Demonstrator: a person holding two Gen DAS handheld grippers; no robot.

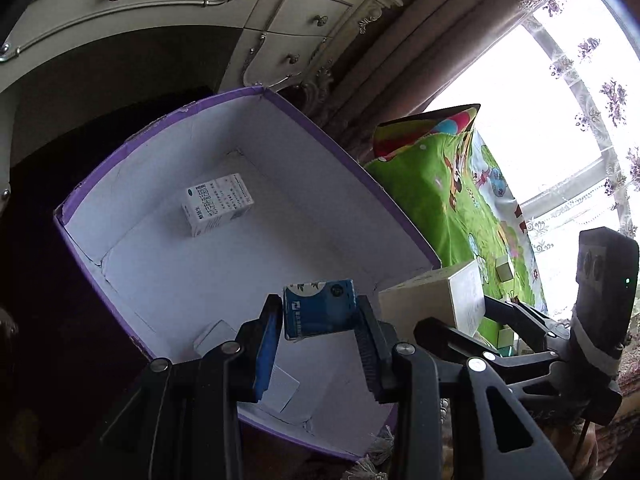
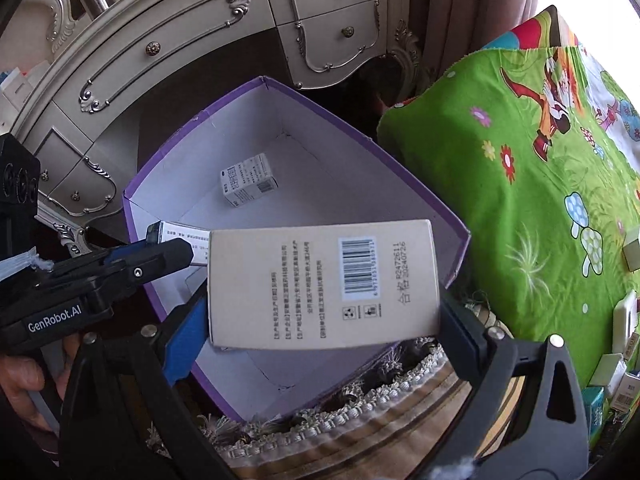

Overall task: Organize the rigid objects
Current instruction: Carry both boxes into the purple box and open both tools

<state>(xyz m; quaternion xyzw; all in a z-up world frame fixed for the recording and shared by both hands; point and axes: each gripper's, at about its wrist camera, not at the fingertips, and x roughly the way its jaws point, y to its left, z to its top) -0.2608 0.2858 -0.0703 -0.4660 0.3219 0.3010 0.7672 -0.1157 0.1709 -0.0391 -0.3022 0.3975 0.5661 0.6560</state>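
Left gripper (image 1: pixel 318 320) clamped on small blue carton (image 1: pixel 319 307), poised over near part of purple-edged box (image 1: pixel 352 160). Carton's lower face hidden by pads. Right gripper (image 2: pixel 320 320) spread wide, gripping beige barcode carton (image 2: pixel 322 284) by its ends; carton blocks box's near floor. Flat white card (image 1: pixel 282 388) half hidden behind left finger. Box floor mostly bare, white medicine carton (image 1: pixel 218 204) alone mid-floor, clear of walls. Green cartoon cloth (image 2: pixel 520 200) beside box; small boxes (image 2: pixel 616 380) at frame edge, blurred. Dresser (image 2: pixel 192 40) behind.

An ornate cream dresser (image 2: pixel 192 36) stands beside brown curtains (image 1: pixel 436 36) — bright window (image 1: pixel 560 128) behind lace.
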